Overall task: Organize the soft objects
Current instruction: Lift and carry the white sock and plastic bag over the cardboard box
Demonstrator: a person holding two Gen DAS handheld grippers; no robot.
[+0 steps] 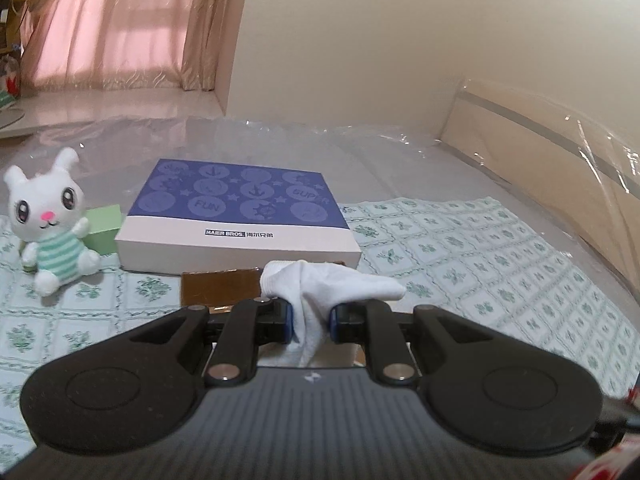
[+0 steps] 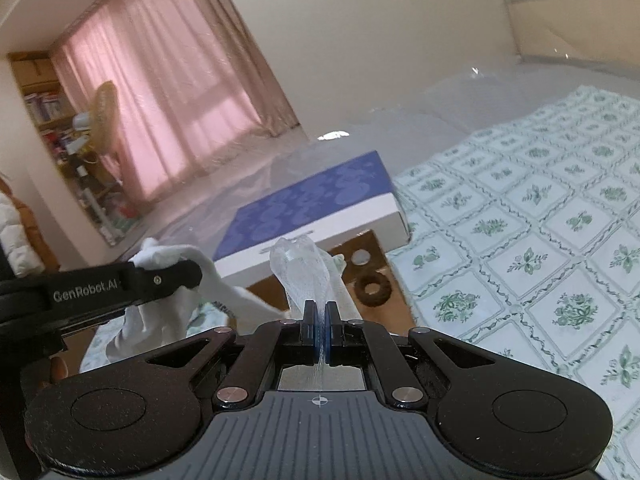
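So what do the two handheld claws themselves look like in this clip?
Both are matte black: the left claw and right claw have blue pads, two rounded paddle-shaped arms with silver pivot pins, and a ribbed grey base. White "GenRobot.AI" lettering marks the left one's side.

I see a plain cream wall (image 1: 400, 40) ahead and, to its left, sheer pink curtains (image 1: 120, 24) glowing with daylight from the window behind them. A pale glossy floor (image 1: 100, 106) reflects that light. Further left stands a wooden bookshelf (image 2: 40, 92) crowded with books. A beige headboard wrapped in clear plastic (image 1: 540, 136) runs along the right.
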